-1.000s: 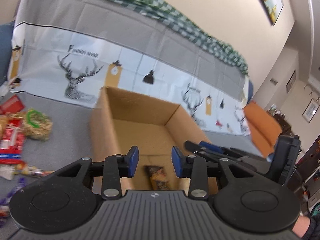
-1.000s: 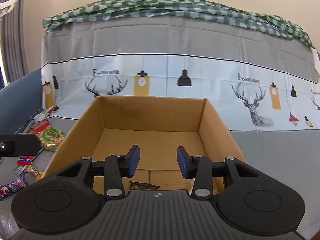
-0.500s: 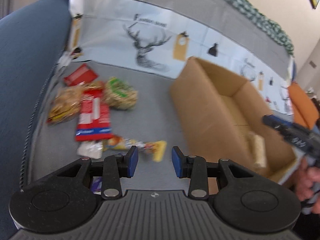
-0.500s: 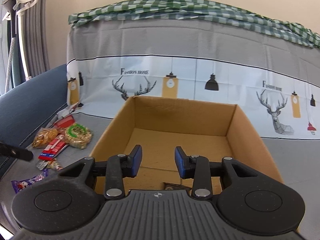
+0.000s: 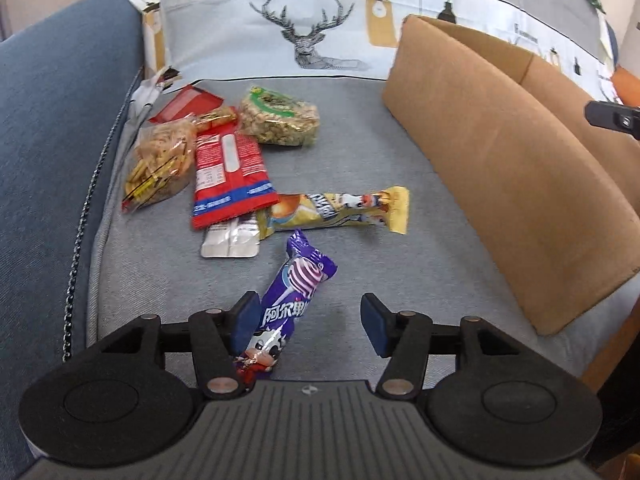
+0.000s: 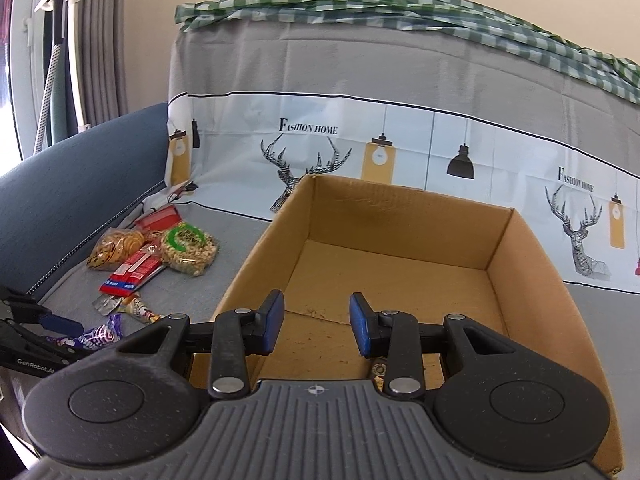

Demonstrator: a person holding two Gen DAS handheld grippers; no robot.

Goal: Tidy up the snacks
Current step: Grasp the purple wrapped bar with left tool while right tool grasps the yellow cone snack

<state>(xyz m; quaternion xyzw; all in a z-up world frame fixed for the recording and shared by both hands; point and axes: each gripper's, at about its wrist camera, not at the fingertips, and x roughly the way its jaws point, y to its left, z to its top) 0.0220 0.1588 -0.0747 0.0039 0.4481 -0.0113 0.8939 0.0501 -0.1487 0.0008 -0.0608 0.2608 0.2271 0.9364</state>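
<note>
My left gripper (image 5: 308,318) is open, low over the grey sofa seat, with a purple candy bar (image 5: 294,292) lying between its fingers, close to the left pad. Beyond it lie a yellow bar (image 5: 336,210), a silver packet (image 5: 230,236), a red packet (image 5: 230,172), a biscuit bag (image 5: 160,164) and a nut bag (image 5: 278,116). The cardboard box (image 5: 500,168) stands to the right. My right gripper (image 6: 316,322) is open and empty above the box (image 6: 400,280) near its front edge. A dark snack (image 6: 378,370) shows at the box floor under it.
A blue sofa arm (image 5: 44,128) bounds the left side. A deer-print cloth (image 6: 360,152) covers the sofa back behind the box. The left gripper's fingertips (image 6: 60,322) show at the left of the right wrist view.
My left gripper swung left from the box, came down over the loose snacks and opened wider around the purple candy bar. My right gripper stayed above the box, turning slightly left.
</note>
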